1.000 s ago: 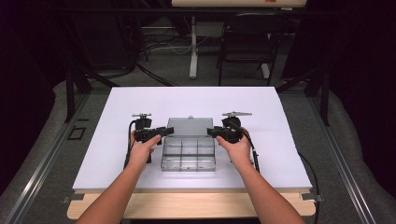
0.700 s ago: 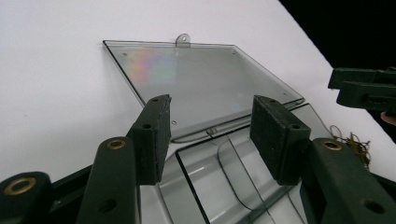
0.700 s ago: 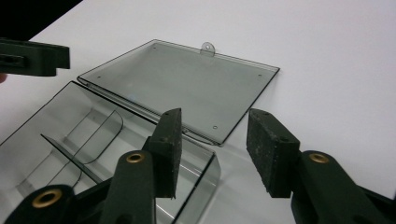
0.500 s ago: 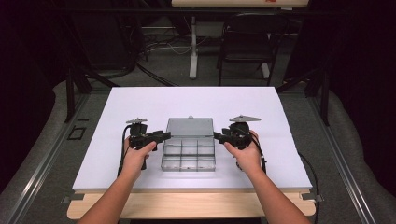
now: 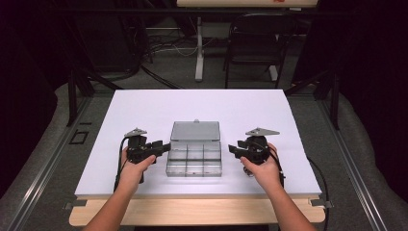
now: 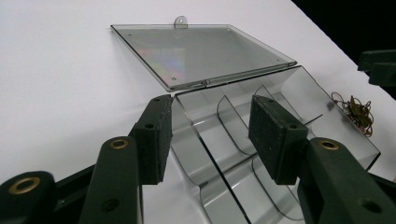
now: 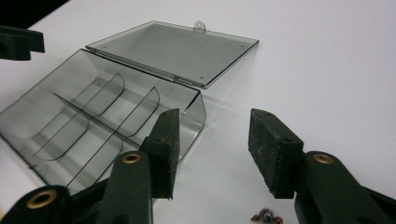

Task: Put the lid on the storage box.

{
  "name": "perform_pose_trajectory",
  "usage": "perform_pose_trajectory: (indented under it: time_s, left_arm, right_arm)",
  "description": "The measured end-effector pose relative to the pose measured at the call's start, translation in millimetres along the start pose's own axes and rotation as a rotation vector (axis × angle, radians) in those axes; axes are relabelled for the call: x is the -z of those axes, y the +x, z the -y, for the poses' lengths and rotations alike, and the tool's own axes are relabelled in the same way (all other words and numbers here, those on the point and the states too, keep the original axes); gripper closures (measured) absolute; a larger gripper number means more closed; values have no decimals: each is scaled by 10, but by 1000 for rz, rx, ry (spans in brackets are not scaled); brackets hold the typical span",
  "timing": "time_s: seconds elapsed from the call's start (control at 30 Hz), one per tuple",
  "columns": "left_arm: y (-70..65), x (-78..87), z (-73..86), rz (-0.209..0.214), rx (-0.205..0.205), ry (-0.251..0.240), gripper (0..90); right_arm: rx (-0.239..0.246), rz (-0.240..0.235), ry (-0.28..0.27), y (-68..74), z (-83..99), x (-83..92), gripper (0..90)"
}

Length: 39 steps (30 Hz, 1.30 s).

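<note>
A clear compartment box (image 5: pixel 194 158) lies open on the white worktop (image 5: pixel 144 110) between the two sets of jaws, its lid (image 5: pixel 195 130) folded flat on the far side. The left gripper (image 5: pixel 161 147) has its jaws apart, just beside the box's left end wall. The right gripper (image 5: pixel 234 150) sits a little farther off the right end, jaws also apart and holding nothing; the box's long axis runs from one gripper to the other, so the left looks nearer.

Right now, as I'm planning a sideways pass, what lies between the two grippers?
In the high view the clear compartment box, its lid laid open flat, sits between the left gripper and the right gripper.
</note>
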<state>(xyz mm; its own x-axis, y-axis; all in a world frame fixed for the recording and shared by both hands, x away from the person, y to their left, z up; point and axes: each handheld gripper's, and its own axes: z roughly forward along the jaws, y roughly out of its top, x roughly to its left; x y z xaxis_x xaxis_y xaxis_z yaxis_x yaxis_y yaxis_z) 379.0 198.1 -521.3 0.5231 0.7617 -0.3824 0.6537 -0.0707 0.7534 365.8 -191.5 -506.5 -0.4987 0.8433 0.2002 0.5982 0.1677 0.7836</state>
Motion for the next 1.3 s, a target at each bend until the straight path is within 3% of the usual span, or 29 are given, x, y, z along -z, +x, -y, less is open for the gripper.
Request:
perform_pose_trajectory:
  time_s: [0.07,0.27,0.4,0.67,0.83,0.9,1.0,1.1,1.3]
  left_arm:
    - [-13,29,30,-1,-10,-3,498]
    - [-35,110,112,-8,-22,-8,498]
    - [-25,129,158,-15,-20,-10,498]
    - [-12,160,232,-20,-28,-8,498]
    - [-11,177,268,-35,-74,9,506]
    - [-5,190,289,-36,-72,17,506]
    - [-5,204,314,-43,-74,9,506]
    - [-7,236,319,-64,-102,10,506]
    - [34,257,355,-52,-79,2,506]
  right_arm:
    - [-30,-26,-12,-30,37,36,557]
    - [-71,-42,-12,-120,121,107,591]
    - [-48,-17,-10,-138,170,169,588]
    - [-50,-26,-68,-189,271,258,486]
    - [-66,-1,-95,-234,369,342,443]
    - [-78,10,-101,-255,403,358,437]
    - [-63,38,-121,-284,444,381,484]
    - [-38,83,-84,-328,470,386,553]
    - [-58,88,-42,-386,516,385,629]
